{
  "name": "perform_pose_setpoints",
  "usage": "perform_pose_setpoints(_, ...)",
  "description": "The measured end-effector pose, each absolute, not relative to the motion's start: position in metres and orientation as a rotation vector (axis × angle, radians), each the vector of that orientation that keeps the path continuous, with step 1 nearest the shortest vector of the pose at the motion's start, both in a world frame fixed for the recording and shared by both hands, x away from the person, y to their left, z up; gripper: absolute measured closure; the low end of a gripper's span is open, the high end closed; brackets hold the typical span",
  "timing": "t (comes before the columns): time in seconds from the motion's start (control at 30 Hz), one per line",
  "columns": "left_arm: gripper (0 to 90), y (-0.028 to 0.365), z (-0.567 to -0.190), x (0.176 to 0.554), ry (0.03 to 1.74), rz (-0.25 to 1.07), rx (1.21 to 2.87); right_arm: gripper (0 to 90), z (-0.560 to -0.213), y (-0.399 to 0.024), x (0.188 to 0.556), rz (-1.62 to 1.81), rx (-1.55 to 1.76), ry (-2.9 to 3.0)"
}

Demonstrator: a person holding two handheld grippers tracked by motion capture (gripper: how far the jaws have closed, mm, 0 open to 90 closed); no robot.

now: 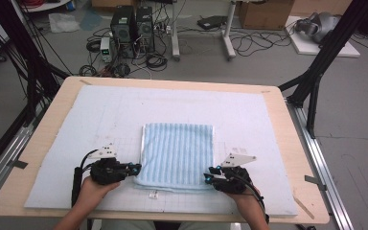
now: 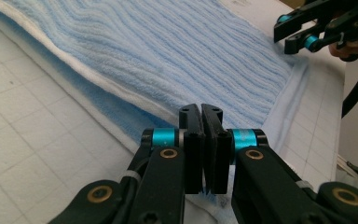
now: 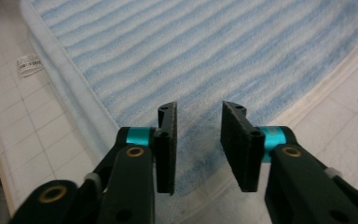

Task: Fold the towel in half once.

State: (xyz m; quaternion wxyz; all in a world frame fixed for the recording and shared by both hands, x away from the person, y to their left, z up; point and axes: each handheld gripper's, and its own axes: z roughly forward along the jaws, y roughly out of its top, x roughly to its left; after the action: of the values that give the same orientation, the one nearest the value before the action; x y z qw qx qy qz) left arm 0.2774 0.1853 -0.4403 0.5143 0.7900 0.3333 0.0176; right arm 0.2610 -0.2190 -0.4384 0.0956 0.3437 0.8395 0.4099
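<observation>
A folded blue-and-white striped towel (image 1: 177, 153) (image 2: 168, 51) (image 3: 214, 51) lies flat on the white gridded mat (image 1: 124, 110), near the front of the table. My left gripper (image 1: 136, 167) (image 2: 201, 109) is at the towel's near left corner, low over its edge. Its jaws are pressed together, and I cannot tell whether any cloth is caught between them. My right gripper (image 1: 207, 175) (image 3: 199, 112) hovers at the near right corner with its jaws apart and nothing between them. In the left gripper view the right gripper (image 2: 298, 32) shows across the towel.
A small white label (image 1: 154, 194) (image 3: 29, 65) lies on the mat just in front of the towel. The wooden table (image 1: 43, 134) borders the mat. Black frame legs stand at both sides. Computers and cables sit on the floor beyond the far edge.
</observation>
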Motion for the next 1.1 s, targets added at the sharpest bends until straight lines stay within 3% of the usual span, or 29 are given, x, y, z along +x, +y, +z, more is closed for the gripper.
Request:
perform_pose_setpoints(0.07, 87.1, 0.185, -0.440, 0.277, 0.801, 0.036, 1.896, 65.5, -0.443, -0.214, 0.262, 1.130, 0.996, 2.512)
perform_pose_setpoints(0.13, 87.1, 0.186, -0.440, 0.277, 0.799, 0.037, 1.895, 82.4, -0.443, -0.214, 0.262, 1.127, 0.979, 2.514)
perform_pose_setpoints(0.2, 87.1, 0.186, -0.440, 0.276, 0.796, 0.034, 1.888, 86.8, -0.441, -0.216, 0.262, 1.124, 0.969, 2.506)
perform_pose_setpoints(0.63, 86.3, 0.193, -0.437, 0.272, 0.782, -0.007, 1.885, 85.0, -0.423, -0.220, 0.250, 1.167, 0.932, 2.492)
perform_pose_setpoints(0.77, 74.5, 0.189, -0.442, 0.273, 0.824, -0.010, 1.922, 68.0, -0.435, -0.217, 0.254, 1.070, 0.976, 2.514)
perform_pose_setpoints(0.83, 66.2, 0.191, -0.440, 0.274, 0.840, 0.026, 1.906, 67.0, -0.432, -0.219, 0.253, 1.096, 0.984, 2.486)
perform_pose_setpoints(1.1, 61.6, 0.191, -0.432, 0.284, 0.819, 0.112, 1.840, 69.8, -0.436, -0.210, 0.249, 1.232, 0.857, 2.577)
